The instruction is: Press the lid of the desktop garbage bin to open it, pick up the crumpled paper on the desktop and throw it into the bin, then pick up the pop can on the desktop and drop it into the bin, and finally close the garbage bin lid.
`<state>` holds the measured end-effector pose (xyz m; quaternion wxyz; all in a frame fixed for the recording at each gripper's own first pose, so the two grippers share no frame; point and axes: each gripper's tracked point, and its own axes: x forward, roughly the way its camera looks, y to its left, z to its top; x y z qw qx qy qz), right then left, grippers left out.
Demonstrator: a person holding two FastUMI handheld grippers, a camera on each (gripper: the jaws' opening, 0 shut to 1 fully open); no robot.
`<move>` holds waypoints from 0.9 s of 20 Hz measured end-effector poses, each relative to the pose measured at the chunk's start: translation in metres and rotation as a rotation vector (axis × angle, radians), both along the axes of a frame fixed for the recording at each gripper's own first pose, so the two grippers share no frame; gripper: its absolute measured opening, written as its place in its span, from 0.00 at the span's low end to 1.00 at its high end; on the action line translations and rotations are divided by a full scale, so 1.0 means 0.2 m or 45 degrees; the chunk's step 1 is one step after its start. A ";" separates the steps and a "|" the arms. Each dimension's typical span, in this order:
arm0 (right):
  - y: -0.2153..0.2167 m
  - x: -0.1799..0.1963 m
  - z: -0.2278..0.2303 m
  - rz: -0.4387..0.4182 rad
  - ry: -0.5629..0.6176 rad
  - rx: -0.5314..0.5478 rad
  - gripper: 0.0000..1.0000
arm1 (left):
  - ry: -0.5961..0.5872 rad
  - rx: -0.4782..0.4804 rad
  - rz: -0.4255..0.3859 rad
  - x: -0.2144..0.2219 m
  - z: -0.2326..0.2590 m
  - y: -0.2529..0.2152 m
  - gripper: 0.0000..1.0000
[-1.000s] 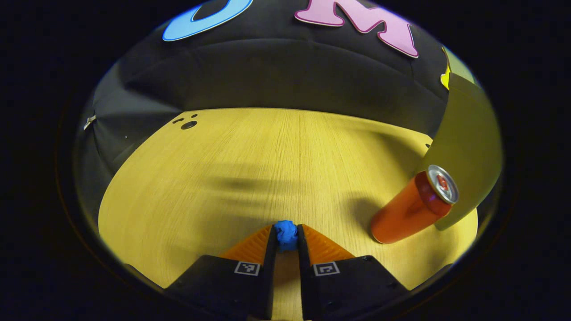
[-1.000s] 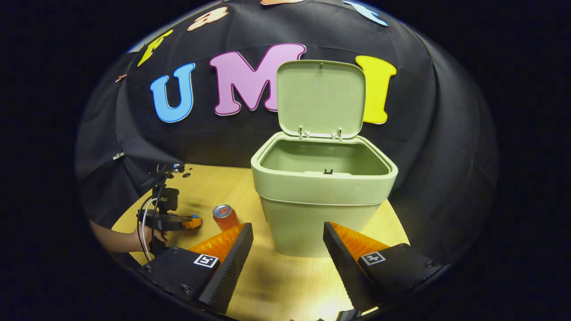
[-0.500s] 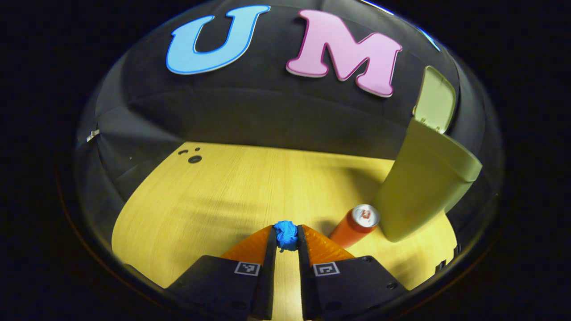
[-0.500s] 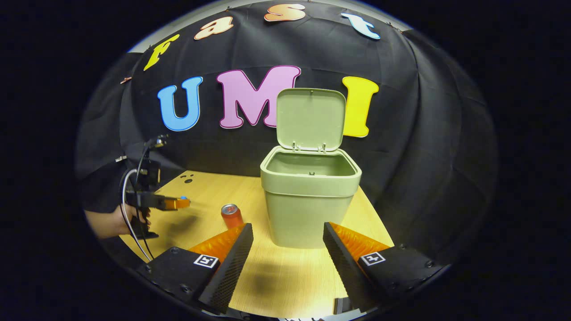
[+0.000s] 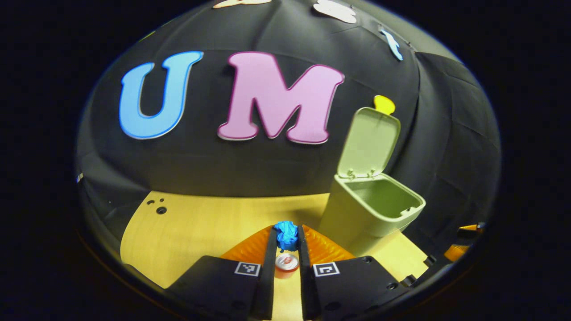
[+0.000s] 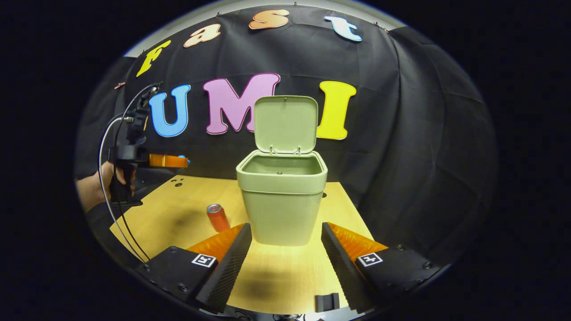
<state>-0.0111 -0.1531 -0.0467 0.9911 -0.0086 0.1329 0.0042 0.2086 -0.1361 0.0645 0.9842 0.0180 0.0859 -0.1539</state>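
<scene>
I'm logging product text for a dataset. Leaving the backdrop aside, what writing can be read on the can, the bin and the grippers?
On the pop can: a red mark on its top, too small to read.
On the garbage bin: none.
On the left hand-held gripper and the right hand-held gripper: square black-and-white code markers, no words.

One garbage bin (image 6: 281, 200), one pop can (image 6: 217, 217), one crumpled paper (image 5: 286, 234), two tongs (image 5: 286, 238) (image 6: 285, 249), one table (image 6: 187, 205)
</scene>
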 end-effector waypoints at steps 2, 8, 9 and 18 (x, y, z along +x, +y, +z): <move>-0.07 0.02 0.00 0.001 -0.004 -0.001 0.98 | -0.013 -0.018 -0.071 0.01 0.05 -0.21 0.29; -0.22 0.06 -0.07 -0.002 0.027 0.034 0.99 | 0.003 -0.019 -0.208 0.08 0.06 -0.68 0.29; -0.24 0.07 -0.09 -0.005 0.033 0.042 0.99 | 0.003 -0.013 -0.228 0.10 0.05 -0.74 0.29; -0.37 0.08 -0.16 -0.073 0.073 0.105 0.98 | 0.044 0.035 -0.305 0.18 -0.05 -0.95 0.30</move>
